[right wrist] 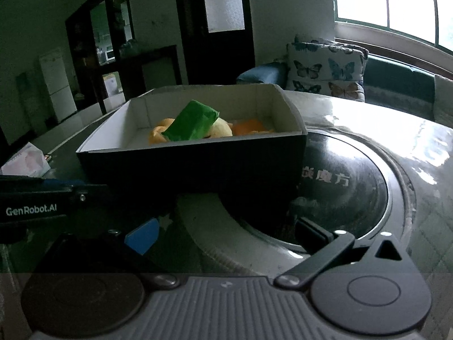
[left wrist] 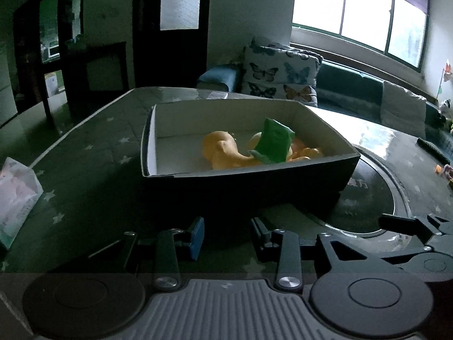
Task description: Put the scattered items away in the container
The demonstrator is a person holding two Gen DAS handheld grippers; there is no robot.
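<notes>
- Container (left wrist: 249, 181): rectangular cardboard box, matte dark outside, pale smooth lining inside, open at the top; set on the surface (left wrist: 93, 153), one corner overlapping a round dark glossy disc (left wrist: 368, 198) with a raised rim.
- Contents, seen from the left wrist: soft, rounded orange-yellow toy (left wrist: 223, 153) lying on the box floor; flat green packet (left wrist: 273, 141), crinkled and slightly glossy, propped tilted against it; further orange pieces (left wrist: 307, 151) beside, toward the right wall.
- Same contents from the right wrist: green packet (right wrist: 192, 124) leaning across yellow-orange shapes (right wrist: 161, 134), all below the rim of the box (right wrist: 187, 167).
- Surface covering: quilted grey-green cloth printed with small pale stars, under a reflective clear layer showing window glare.
- Soft tissue pack (left wrist: 15, 192), pale with a pastel print, at the left edge of the surface, well apart from the box.
- Left tool (left wrist: 226, 238): angled down toward the near wall of the box, just short of it; blue-padded finger (left wrist: 197, 238) and dark finger spread apart, nothing between them.
- Right tool (right wrist: 226, 235): likewise tilted down before the box; blue pad (right wrist: 141, 239) and black finger (right wrist: 314, 233) standing wide apart, gripping nothing, above the disc rim.
- Left tool's dark casing (right wrist: 36, 206), with white lettering, visible at the left border of the right wrist view.
- Background: butterfly-print cushion (left wrist: 280, 73) on a dark sofa beneath a bright window.
</notes>
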